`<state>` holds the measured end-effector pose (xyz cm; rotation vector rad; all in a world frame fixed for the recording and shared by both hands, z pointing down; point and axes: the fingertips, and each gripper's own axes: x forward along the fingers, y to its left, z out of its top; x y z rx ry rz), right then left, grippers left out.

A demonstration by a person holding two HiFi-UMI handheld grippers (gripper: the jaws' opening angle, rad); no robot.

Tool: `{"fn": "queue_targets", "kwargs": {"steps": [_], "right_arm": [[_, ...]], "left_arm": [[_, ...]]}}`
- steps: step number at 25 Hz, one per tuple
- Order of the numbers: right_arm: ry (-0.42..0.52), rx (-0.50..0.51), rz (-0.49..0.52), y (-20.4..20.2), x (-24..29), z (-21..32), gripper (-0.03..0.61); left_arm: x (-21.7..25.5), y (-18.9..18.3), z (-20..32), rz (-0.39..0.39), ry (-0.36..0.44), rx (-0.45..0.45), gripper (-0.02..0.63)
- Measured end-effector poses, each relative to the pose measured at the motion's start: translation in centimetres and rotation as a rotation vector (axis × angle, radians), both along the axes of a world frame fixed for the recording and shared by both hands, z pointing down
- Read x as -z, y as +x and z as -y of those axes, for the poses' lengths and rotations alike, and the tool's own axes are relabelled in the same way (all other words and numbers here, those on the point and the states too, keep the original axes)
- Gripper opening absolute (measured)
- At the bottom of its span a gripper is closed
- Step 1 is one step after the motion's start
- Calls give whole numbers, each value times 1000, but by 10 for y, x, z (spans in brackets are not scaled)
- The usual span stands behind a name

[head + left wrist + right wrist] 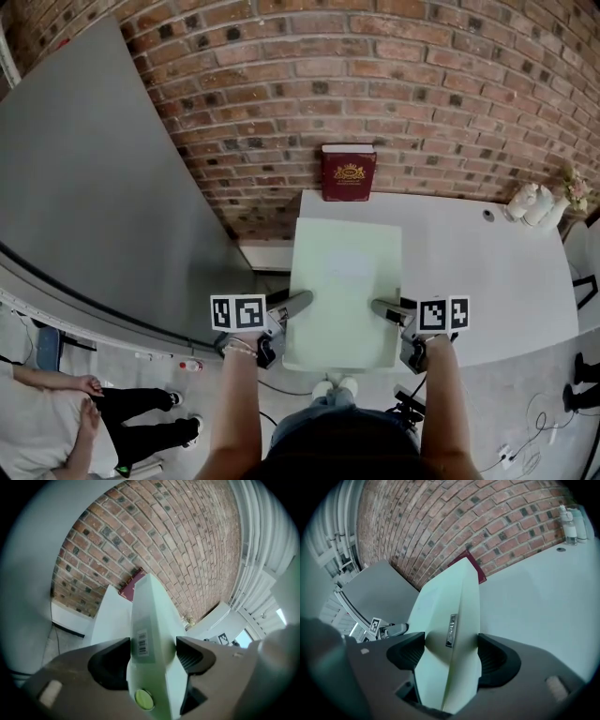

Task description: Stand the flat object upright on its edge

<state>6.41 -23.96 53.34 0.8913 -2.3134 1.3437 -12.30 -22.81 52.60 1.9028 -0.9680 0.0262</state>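
Both side edges of the pale green flat case (pixel 345 281) are clamped, by the left gripper (pixel 153 651) and the right gripper (pixel 451 653), over the counter's (pixel 487 272) near left end. It looks stiff, light, smooth and slippery; these opposite edge holds suit tipping it.

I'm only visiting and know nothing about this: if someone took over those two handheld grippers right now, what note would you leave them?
Left gripper: shut on the left side of the pale green flat box, at its near end.
Right gripper: shut on the box's right side, opposite.
Box: roughly flat over the left part of the white table, lengthwise towards the brick wall; I cannot tell whether its far end touches the table.
Done: both grips made.
Left: probably tip the box onto an edge, steady it, then let go.
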Motion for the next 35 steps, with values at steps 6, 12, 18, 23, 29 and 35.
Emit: {"fn": "queue_targets", "kwargs": {"steps": [6, 12, 18, 23, 29, 35], "right_arm": [[147, 7, 17, 0, 34, 18, 353], [271, 3, 44, -3, 65, 32, 351], [383, 6, 44, -3, 89, 35, 348], [509, -5, 47, -2, 110, 36, 348], [665, -13, 5, 3, 134, 35, 347], [750, -21, -31, 3, 145, 37, 348]], "left_arm": [[33, 1, 15, 26, 116, 1, 313], [67, -1, 27, 55, 241, 25, 313], [89, 0, 29, 111, 324, 18, 313], [110, 1, 31, 150, 431, 7, 313], [137, 8, 31, 215, 609, -7, 315], [147, 11, 34, 254, 679, -7, 321]]}}
